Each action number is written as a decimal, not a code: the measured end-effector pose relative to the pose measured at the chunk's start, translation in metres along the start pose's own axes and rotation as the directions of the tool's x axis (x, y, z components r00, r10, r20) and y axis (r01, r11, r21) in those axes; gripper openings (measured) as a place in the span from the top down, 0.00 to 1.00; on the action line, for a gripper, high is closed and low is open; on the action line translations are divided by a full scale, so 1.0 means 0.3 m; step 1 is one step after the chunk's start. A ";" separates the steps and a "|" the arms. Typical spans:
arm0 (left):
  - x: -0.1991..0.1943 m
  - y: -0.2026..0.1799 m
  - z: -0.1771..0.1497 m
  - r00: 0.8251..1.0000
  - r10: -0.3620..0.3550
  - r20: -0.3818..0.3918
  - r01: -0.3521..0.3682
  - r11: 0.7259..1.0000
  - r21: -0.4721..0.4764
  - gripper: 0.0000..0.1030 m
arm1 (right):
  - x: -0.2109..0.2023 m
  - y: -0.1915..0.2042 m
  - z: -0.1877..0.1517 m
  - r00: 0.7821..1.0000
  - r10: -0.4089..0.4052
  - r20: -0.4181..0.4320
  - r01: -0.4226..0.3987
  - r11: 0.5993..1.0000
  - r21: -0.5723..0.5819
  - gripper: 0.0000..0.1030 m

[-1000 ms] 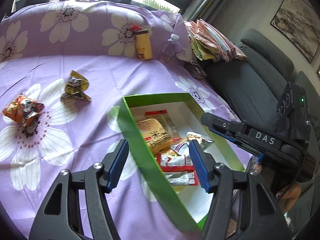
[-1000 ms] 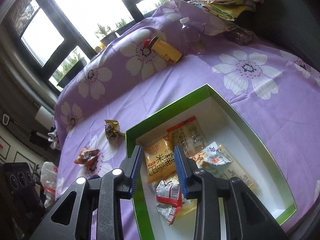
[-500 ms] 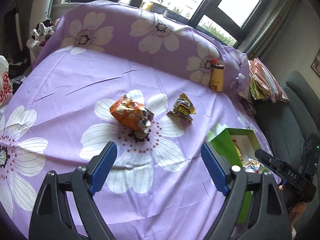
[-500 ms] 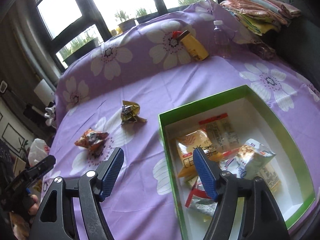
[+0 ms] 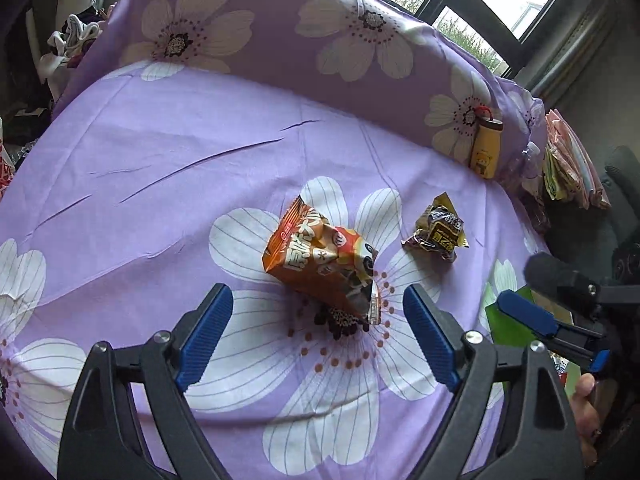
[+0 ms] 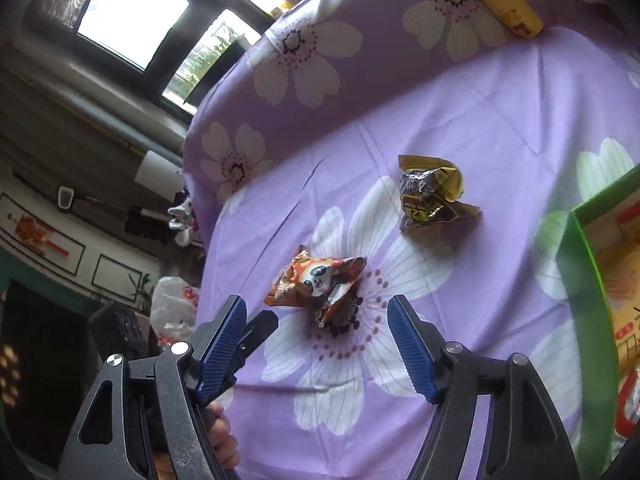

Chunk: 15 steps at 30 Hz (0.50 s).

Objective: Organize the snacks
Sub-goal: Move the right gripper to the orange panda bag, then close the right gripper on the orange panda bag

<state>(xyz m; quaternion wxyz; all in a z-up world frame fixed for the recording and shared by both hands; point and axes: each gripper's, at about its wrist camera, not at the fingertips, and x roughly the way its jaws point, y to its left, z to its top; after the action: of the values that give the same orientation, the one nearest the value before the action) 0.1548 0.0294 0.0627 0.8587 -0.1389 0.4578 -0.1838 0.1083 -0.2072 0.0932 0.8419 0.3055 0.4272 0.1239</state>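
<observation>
Approach w/ the left hand-held gripper point(image 5: 318, 334) looks like the step in hand: jaws spread wide, nothing between them yet, aimed down at the orange panda snack bag point(image 5: 322, 266) lying on a white flower of the purple floral sheet point(image 5: 160, 140). To do it well, I'd say drop straight over the bag so one pad lands each side of its puffy middle, not on the crimped corner, & close gently since the pack is air-filled & crinkly; a skewed bite could squirt it sideways. Bag sits just ahead of the fingertips, roughly centred in the gap but slightly toward the right-side pad in the left wrist view, not touching either. Right hand-held gripper point(image 6: 316, 344) is also empty w/ jaws moderately apart, pointing at the same bag from the other side; its tips show at the right edge of the left wrist view, so the two could collide if both go in. Better one takes this bag & the other goes for the dark brown-yellow snack packet point(image 5: 436, 230) lying near it, toward the green box point(image 6: 580, 280). That box, already holding several packs, sits well off to the right; both loose snacks are still outside it.
</observation>
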 end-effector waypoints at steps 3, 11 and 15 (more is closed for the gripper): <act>0.046 0.017 0.017 1.000 -0.017 -0.007 0.017 1.000 0.000 0.15 | 0.132 0.031 0.038 0.996 -0.072 -0.062 0.070 0.997 -0.037 0.29; 0.126 0.058 0.028 0.990 -0.124 -0.067 0.118 0.990 -0.082 0.16 | 0.410 0.133 0.146 0.977 -0.103 -0.185 0.048 0.960 -0.277 0.28; 0.135 0.087 0.027 0.981 -0.185 -0.064 0.177 0.977 -0.117 0.17 | 0.498 0.097 0.132 0.959 -0.012 -0.285 -0.052 0.975 -0.217 0.31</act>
<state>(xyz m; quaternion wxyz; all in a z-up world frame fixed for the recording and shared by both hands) 0.1872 0.0355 0.0266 0.8118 -0.2204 0.4842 -0.2408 0.2315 -0.1305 0.0328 0.7993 0.1928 0.5240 0.2222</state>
